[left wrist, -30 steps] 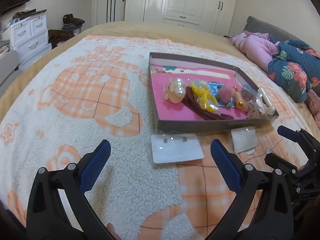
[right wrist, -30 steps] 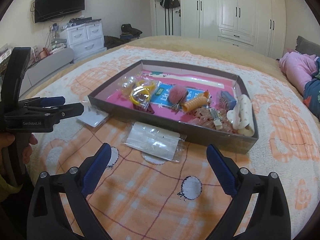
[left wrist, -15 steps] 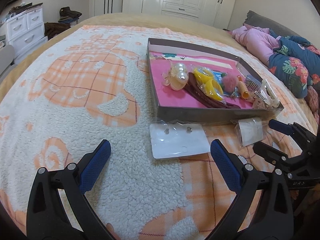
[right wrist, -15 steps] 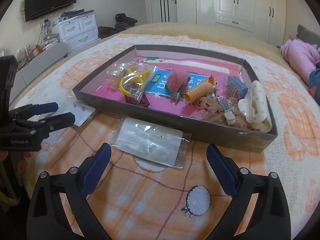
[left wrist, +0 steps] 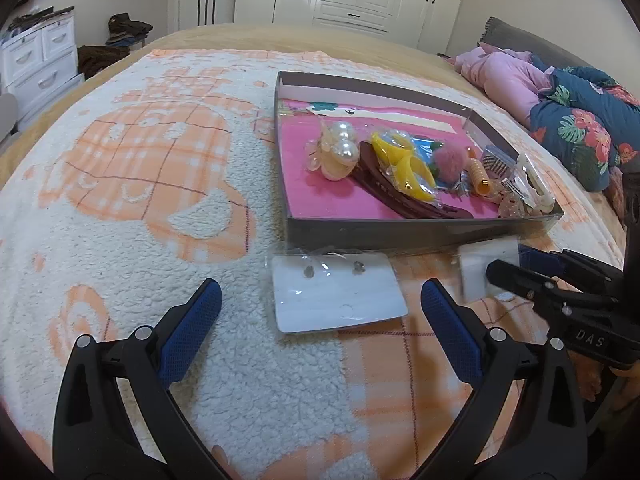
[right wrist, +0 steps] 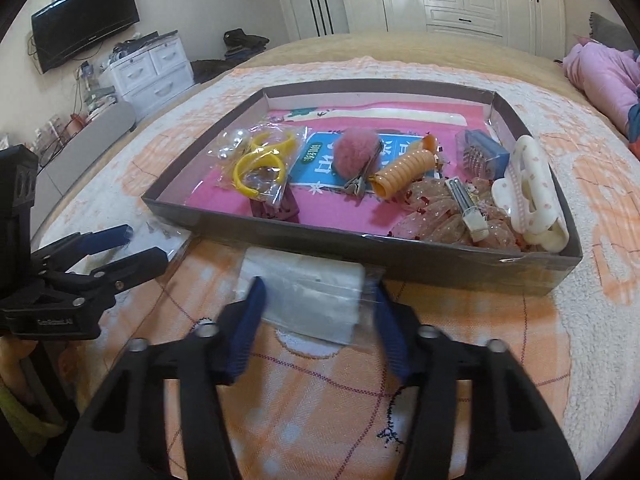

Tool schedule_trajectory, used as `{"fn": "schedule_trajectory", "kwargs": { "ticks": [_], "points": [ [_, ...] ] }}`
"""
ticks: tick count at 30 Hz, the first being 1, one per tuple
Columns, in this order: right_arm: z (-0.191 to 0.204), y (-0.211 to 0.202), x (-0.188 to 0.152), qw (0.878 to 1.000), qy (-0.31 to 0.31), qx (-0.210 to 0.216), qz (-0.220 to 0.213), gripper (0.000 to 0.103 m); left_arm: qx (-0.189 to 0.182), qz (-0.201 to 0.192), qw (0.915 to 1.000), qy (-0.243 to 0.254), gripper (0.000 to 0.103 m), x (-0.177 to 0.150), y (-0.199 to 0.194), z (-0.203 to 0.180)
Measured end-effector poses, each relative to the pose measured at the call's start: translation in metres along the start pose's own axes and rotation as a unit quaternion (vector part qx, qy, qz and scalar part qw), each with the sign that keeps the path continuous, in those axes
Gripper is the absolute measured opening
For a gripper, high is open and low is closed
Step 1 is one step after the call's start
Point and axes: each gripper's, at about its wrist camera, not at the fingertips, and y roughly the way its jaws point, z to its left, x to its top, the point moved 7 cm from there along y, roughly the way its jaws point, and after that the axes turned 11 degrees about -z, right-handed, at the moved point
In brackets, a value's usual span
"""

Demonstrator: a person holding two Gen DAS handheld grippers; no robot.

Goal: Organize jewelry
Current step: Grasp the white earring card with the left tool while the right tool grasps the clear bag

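Left wrist: my left gripper (left wrist: 320,320) hung spread before the earring card (left wrist: 338,298), just outside the tray (left wrist: 400,234). Right wrist: my right gripper (right wrist: 318,324) stood part-open, straddling the clear packet (right wrist: 308,294) — I judged low, square pinching best — the film looked slippery.

Right gripper (right wrist: 318,322) and packet (right wrist: 308,296) motion-blurred.

Both low views share the tray (left wrist: 420,232)
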Motion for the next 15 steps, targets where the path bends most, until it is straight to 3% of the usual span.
{"fn": "schedule_trajectory", "kwargs": {
  "ticks": [6,7,12,15],
  "points": [
    [-0.002,-0.013,-0.001,1.0,0.011,0.014,-0.008,0.028,-0.005,0.002,1.0,0.007,0.089,0.001,0.005,-0.008],
    [-0.002,-0.015,0.0,1.0,0.012,0.016,-0.01,0.023,-0.004,0.003,0.9999,0.009,0.087,0.0,0.006,-0.009],
    [-0.002,-0.028,0.0,0.999,0.016,0.033,-0.022,0.017,0.005,0.006,0.9997,0.022,0.061,-0.003,0.009,-0.013],
    [0.0,-0.034,0.0,0.999,0.015,0.039,-0.026,0.015,0.001,0.006,0.9997,0.024,0.058,-0.004,0.006,-0.012]
  ]
}}
